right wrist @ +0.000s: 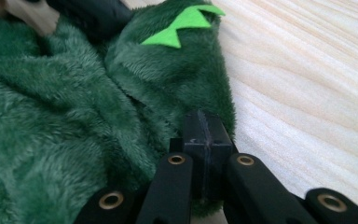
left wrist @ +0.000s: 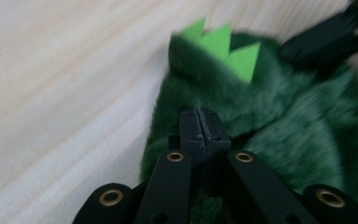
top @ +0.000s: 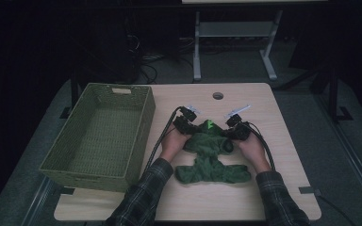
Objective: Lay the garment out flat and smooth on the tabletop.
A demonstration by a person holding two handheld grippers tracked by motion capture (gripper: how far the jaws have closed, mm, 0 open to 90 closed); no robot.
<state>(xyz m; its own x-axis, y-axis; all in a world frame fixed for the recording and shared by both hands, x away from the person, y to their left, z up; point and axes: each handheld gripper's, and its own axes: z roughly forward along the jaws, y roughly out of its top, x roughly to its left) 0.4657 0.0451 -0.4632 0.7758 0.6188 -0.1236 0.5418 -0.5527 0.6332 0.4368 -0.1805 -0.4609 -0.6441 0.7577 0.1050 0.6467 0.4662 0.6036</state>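
A green plush garment (top: 209,157) with light green felt spikes (top: 209,125) lies spread on the wooden table (top: 283,188). My left gripper (top: 194,126) is at its upper left corner and my right gripper (top: 227,129) at its upper right, either side of the spiked hood. In the left gripper view the jaws (left wrist: 200,114) are pressed together at the fur (left wrist: 284,140) just below the spikes (left wrist: 223,46). Seen from the right gripper, the jaws (right wrist: 204,116) are pressed together at the garment's edge (right wrist: 51,116), near the spikes (right wrist: 182,25). Each gripper looks shut on a pinch of fabric.
A green woven basket (top: 148,113) stands on the table's left part, close to my left forearm. A round cable hole (top: 218,95) sits near the far edge. Bare wood lies to the right of the garment. A metal stand's legs (top: 197,70) are on the floor beyond.
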